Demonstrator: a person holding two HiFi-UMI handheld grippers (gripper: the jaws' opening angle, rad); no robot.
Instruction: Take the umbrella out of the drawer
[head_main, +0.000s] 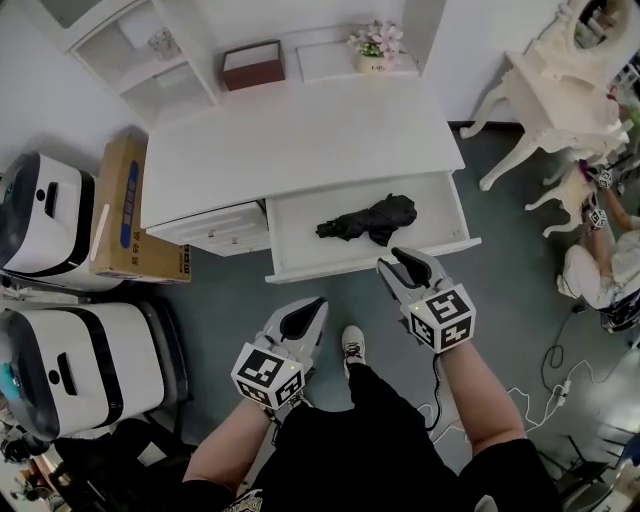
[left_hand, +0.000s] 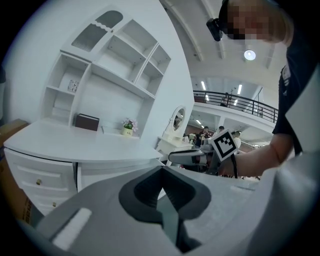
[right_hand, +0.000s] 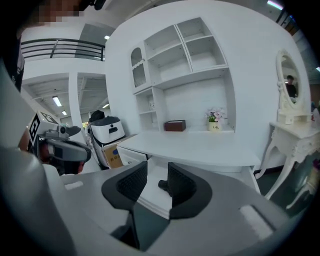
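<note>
Black folded umbrella (head_main: 370, 220) is lying loose in the open drawer (head_main: 300, 240), about mid-drawer, with bare white bottom on every side of it. The right gripper (head_main: 400, 262) sits at the umbrella's 6 o'clock, right over the drawer's front edge, fingers spread a little and nothing in them. The left gripper (head_main: 305, 312) hangs at 7 o'clock over open grey floor (head_main: 500, 290), fingers pressed together. There's a cardboard box (head_main: 125, 215) at 9 o'clock, up against the desk (head_main: 300, 140).
</note>
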